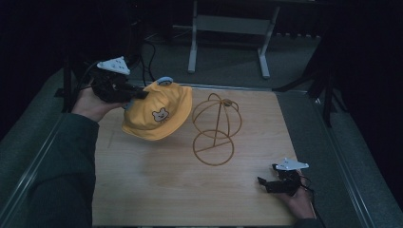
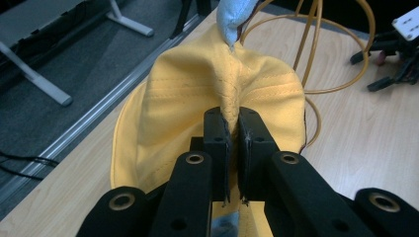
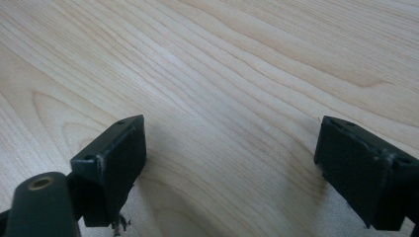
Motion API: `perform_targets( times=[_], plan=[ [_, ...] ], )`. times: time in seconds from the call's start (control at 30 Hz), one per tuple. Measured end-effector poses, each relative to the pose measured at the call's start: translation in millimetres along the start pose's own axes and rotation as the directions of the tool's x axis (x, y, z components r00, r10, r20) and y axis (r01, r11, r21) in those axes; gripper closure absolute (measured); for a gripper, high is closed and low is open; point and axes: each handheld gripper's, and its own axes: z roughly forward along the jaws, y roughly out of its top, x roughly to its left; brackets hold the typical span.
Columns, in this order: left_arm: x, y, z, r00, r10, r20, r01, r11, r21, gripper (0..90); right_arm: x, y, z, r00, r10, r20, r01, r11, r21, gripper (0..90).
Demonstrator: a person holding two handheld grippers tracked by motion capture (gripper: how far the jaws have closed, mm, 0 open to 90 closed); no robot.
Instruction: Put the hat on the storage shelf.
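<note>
Yellow cotton filled your left gripper view: the soft yellow bucket hat with a small bear face on its front [image 1: 158,112] was pinched at a fold of its fabric between the two black jaws of your left gripper [image 2: 232,129], which were clamped tight on the cloth with no gap showing beside it. A pale blue fabric tab [image 2: 234,17] stood up at the far edge of the hat in that view. From the high view, you held the hat lifted over the far left part of the light wooden tabletop [image 1: 157,190], tilted so its brim hung down toward the table, with your left hand [image 1: 90,104] behind the gripper near the table's left edge. Just to the right of the hat, near but apart from it as far as the high view showed, stood the orange wire hat stand [image 1: 216,130], a round ring base on the wood with a domed wire frame above it. Your right gripper [image 1: 273,183] rested low near the table's near right corner, well apart from hat and stand; its jaws stood wide apart over bare wood grain, gripping nothing.
</note>
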Motion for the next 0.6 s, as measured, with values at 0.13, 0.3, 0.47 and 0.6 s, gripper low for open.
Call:
perform_targets(
  times=[0.13, 0.3, 0.47, 0.6],
  plan=[
    [0.9, -0.7, -3.5, 0.9999, -0.001, 0.013, 0.001, 1.0, -0.01, 84.1, 0.0, 0.0, 0.0, 1.0, 0.0, 0.0, 0.0, 1.0, 0.0, 12.4],
    [2.0, -1.9, -8.1, 0.9999, -0.006, 0.014, 0.006, 0.9998, -0.021, 84.1, 0.0, 0.0, 0.0, 1.0, 0.0, 0.0, 0.0, 1.0, 0.0, 12.4],
    [2.7, 0.9, -13.2, 0.9999, -0.007, 0.012, 0.007, 0.9995, -0.031, 84.1, 0.0, 0.0, 0.0, 1.0, 0.0, 0.0, 0.0, 1.0, 0.0, 12.4],
    [2.1, 5.6, -16.8, 0.9999, 0.006, 0.012, -0.005, 0.9995, -0.03, 84.2, 0.0, 0.0, -0.1, 1.0, 0.0, 0.0, 0.0, 1.0, 0.002, 12.4]
  ],
)
